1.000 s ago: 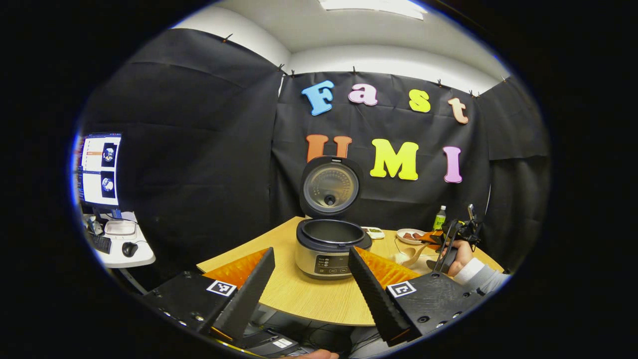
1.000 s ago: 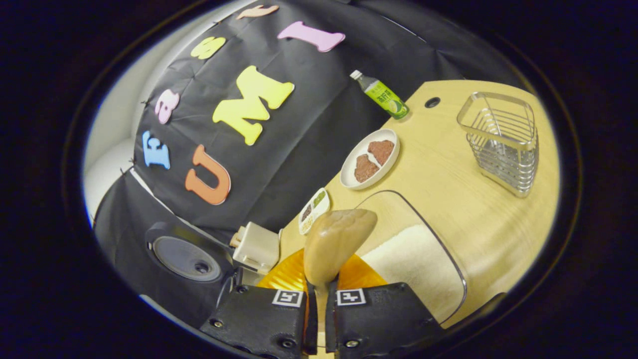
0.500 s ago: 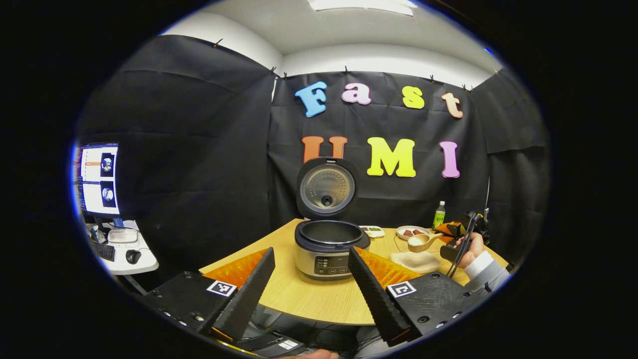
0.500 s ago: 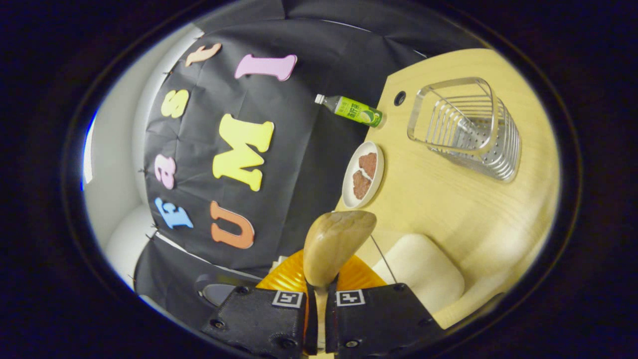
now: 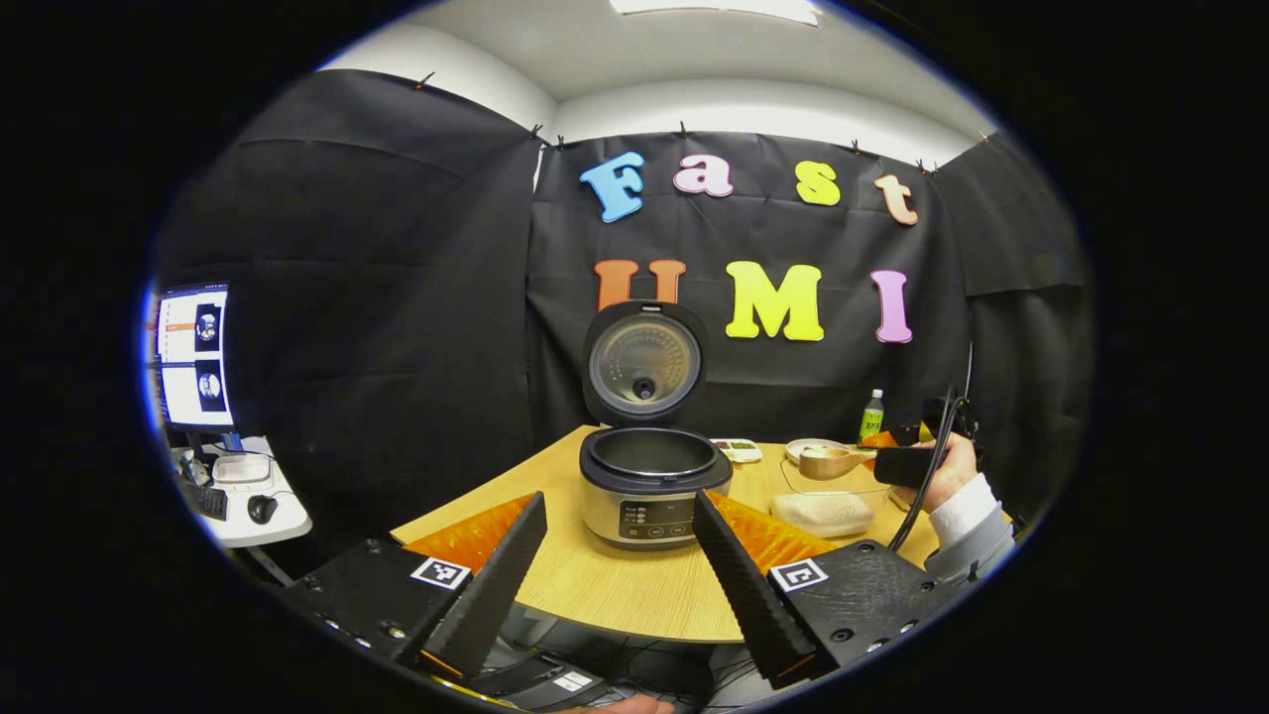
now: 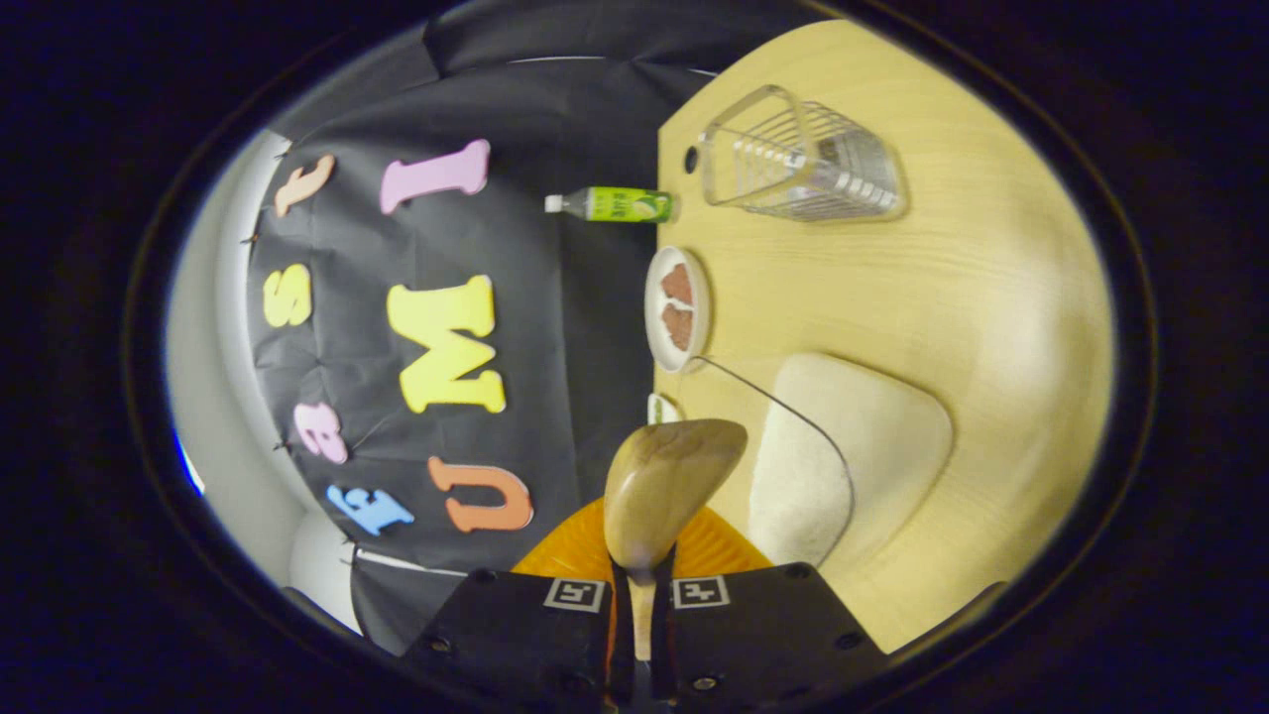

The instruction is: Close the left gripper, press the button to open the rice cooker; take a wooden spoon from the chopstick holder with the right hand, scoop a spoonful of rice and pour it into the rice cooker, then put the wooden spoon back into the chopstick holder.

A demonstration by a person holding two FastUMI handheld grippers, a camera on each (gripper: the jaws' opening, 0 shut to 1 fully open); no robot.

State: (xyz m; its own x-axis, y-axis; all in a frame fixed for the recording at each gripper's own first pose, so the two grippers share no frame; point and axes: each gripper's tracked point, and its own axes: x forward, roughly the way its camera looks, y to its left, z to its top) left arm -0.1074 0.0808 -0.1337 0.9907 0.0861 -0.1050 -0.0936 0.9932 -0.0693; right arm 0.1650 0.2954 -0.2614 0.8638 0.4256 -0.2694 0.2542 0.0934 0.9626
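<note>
The rice cooker (image 5: 649, 486) stands on the wooden table (image 5: 605, 595) with its lid (image 5: 642, 362) raised and the pot exposed. My left gripper (image 5: 617, 585) hangs open before it, short of the table's near edge, nothing between its fingers. To the right a hand holds my right gripper (image 5: 912, 464), shut on the wooden spoon (image 5: 828, 461), whose bowl hovers level above the clear rice container (image 5: 828, 501). In the right gripper view my right gripper (image 6: 641, 595) clamps the wooden spoon (image 6: 664, 491) by its handle beside the rice container (image 6: 843, 456). Whether the spoon carries rice is unclear.
The wire chopstick holder (image 6: 798, 154) stands empty at the far side of the table (image 6: 972, 288). A plate with two brown pieces (image 6: 677, 307), a green bottle (image 6: 615, 204) and a small dish (image 5: 739, 453) line the back edge. A monitor and desk (image 5: 193, 357) stand left of the table.
My right gripper has lifted the spoon out of the rice container and rolled, so its view has turned about a quarter. My left gripper has barely moved and stays open.
</note>
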